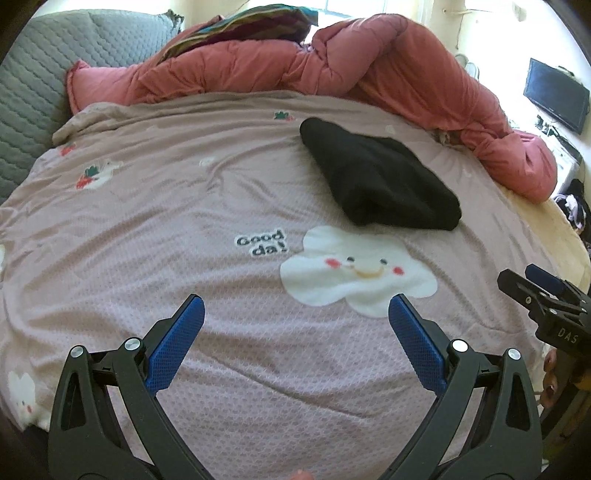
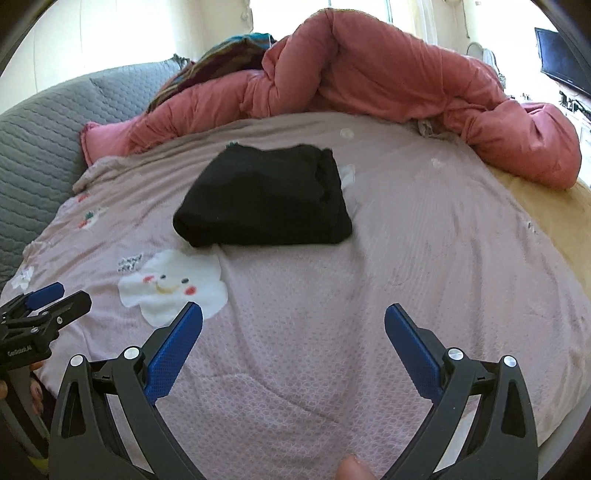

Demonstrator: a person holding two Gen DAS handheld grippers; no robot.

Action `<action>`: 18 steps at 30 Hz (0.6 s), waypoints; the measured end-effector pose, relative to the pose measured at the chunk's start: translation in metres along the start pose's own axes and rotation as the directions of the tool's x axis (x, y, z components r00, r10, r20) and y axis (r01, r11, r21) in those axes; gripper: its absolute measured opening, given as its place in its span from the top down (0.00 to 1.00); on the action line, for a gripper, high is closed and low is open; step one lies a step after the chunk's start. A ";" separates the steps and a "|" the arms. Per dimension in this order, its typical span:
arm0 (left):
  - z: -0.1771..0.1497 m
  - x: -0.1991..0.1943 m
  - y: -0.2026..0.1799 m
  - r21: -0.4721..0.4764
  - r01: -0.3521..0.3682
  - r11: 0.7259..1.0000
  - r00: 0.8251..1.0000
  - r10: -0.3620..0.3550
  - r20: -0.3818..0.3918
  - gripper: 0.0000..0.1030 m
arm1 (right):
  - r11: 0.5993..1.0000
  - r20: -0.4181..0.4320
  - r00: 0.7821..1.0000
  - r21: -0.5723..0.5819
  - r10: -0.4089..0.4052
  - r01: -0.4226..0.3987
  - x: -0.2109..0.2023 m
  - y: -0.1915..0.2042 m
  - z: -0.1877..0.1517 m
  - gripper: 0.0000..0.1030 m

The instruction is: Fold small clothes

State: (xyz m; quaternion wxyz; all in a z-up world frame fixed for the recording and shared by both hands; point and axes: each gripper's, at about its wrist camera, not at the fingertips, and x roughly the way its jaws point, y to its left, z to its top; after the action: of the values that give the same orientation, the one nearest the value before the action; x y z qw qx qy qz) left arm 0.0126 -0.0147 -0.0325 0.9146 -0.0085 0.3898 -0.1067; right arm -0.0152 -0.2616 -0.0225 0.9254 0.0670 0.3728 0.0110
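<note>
While hovering low over the pinkish-mauve bedspread, left gripper spread wide, blue pads well apart, nothing between them. Right gripper likewise splayed wide above the bedspread, blue pads clear of any cloth, holding nothing. In the left wrist view, right gripper seen at the right edge, side-on; in the right wrist view, left gripper seen at the left edge.

Folded black garment lying flat on the bedspread, ahead of both grippers and well apart from each. From the left wrist, set ahead and to the right, just beyond the white smiling cloud patch and the "Good da!" lettering. From the right wrist, black garment ahead and slightly left, a compact rectangle with layered edges along its right side, the cloud patch just in front of its near left corner.

Behind the garment, a bunched salmon-pink quilt heaped across the far side of the bed, striped fabric tucked behind it. Grey quilted headboard at left. Dark screen at far right. Fingertip visible at the bottom edge of the right wrist view.
</note>
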 end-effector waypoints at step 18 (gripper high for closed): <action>0.001 0.001 -0.001 -0.005 -0.027 1.000 1.000 0.027 -0.009 0.09 | 1.000 0.001 1.000 -0.023 0.007 -0.007 0.003 0.008 -0.006 0.04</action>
State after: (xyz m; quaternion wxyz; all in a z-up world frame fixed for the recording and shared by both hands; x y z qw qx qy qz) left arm 0.0138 -0.0162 -0.0323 0.9142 -0.0052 0.3944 -0.0935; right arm -0.0167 -0.2532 -0.0277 0.9262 0.0577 0.3721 0.0185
